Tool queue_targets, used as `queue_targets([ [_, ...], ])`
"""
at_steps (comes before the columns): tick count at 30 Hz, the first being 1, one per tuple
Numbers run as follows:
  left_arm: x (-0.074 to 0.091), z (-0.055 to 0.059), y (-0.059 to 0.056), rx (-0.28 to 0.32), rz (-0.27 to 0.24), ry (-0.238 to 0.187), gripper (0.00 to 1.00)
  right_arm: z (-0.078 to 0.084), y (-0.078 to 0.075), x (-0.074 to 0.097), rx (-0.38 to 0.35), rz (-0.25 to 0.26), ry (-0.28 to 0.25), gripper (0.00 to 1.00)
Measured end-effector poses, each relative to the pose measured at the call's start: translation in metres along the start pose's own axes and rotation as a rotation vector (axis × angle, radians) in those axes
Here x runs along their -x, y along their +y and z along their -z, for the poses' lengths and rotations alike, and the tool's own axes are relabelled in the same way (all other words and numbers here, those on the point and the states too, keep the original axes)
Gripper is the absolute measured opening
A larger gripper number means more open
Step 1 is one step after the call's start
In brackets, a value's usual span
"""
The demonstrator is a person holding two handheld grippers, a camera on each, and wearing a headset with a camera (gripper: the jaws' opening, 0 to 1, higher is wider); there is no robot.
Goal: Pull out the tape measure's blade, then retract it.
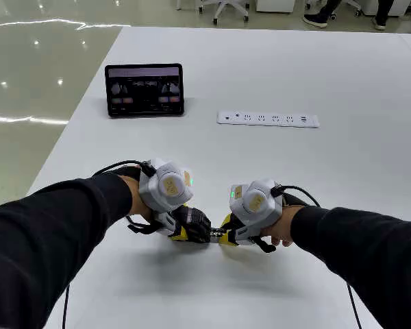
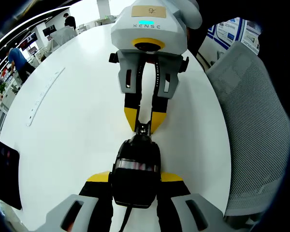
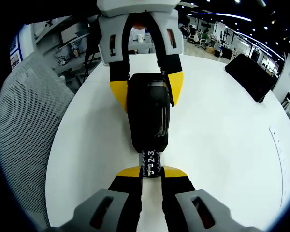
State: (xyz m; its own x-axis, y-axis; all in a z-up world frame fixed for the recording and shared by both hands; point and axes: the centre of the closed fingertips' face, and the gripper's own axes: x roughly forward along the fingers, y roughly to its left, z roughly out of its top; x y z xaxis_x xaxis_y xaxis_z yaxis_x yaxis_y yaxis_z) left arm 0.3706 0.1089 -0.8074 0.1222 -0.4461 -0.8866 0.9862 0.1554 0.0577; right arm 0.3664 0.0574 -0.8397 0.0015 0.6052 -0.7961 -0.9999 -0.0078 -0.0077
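Left gripper [image 2: 135,177]: jaws pressed in on the black tape measure [image 3: 147,113], one yellow tip on each flank of the case, case lying on the white table [image 1: 329,171]. Right gripper [image 3: 151,172]: faces the left one head-on, tips nearly meeting it, jaws pinching the end of the blade [image 3: 150,158]. Only a short stretch of blade is out of the case mouth; printed numerals show on it just ahead of the right jaws. Blade runs straight from case to right jaws, just above the table surface. In the head view both grippers sit close together near the person's edge of the table, black sleeves coming in from either side. A black cable [image 1: 113,166] loops off the rear of the left gripper and lies on the table behind it. A dark tablet [image 1: 144,90] stands propped upright, well apart from the left gripper, on its far side. A white power strip [image 1: 268,119] lies flat, well apart from the right gripper, also on the far side. A grey mesh chair back [image 2: 253,121] stands off the table edge on the person's side of both grippers. People [image 2: 17,55] stand in the background beyond the far end of the table, small and blurred
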Motion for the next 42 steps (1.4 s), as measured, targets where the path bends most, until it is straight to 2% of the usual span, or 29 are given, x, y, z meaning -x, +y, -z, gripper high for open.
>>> queue_targets([
  [42,0.0,-0.001,0.001,0.028,-0.009,-0.015,0.31,0.04,-0.006,0.03,-0.039,0.029,0.034,0.09],
])
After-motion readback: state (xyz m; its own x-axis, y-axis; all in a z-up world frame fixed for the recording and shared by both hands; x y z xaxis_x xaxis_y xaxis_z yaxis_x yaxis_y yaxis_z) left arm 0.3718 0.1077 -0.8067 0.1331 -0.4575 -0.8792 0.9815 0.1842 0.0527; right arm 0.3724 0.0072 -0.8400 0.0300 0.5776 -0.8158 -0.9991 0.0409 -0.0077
